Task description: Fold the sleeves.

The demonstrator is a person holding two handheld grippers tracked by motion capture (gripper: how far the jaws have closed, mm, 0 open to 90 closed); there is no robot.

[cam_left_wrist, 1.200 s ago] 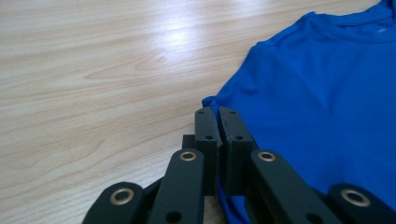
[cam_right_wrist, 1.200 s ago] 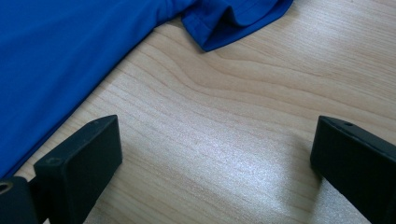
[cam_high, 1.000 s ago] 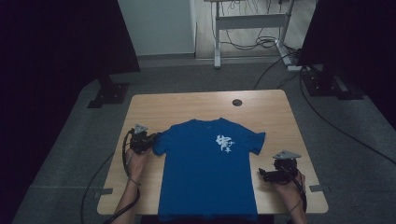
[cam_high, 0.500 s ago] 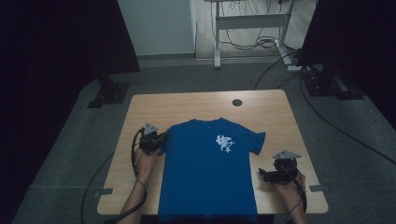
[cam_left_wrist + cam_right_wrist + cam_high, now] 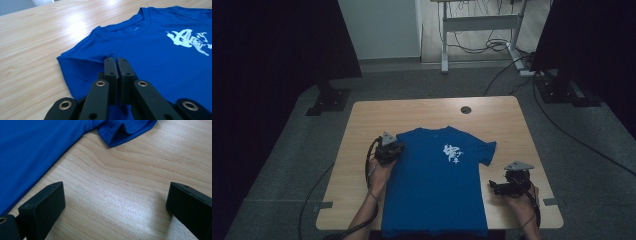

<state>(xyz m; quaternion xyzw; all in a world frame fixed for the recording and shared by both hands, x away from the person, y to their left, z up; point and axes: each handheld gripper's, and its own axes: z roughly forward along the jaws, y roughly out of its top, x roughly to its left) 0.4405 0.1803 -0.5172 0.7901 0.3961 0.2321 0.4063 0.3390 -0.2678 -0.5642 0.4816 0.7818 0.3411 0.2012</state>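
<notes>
Blue cotton T-shirt with white chest print (image 5: 437,185) lies flat on pale wooden table (image 5: 422,112), long axis running near-to-far, collar pointing away from person. Left gripper (image 5: 388,148) clamped tight on left sleeve fold. Right gripper (image 5: 507,186) wide apart, holding nothing, beside shirt's right edge.

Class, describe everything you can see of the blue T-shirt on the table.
The blue T-shirt is soft knit cloth with a ribbed round collar and a white print on the chest. It lies flat, front up, on the wooden table, collar away from the person, hem at the near edge. One sleeve is folded in over the body, pinched by the shut left gripper; the other lies spread out.
</notes>
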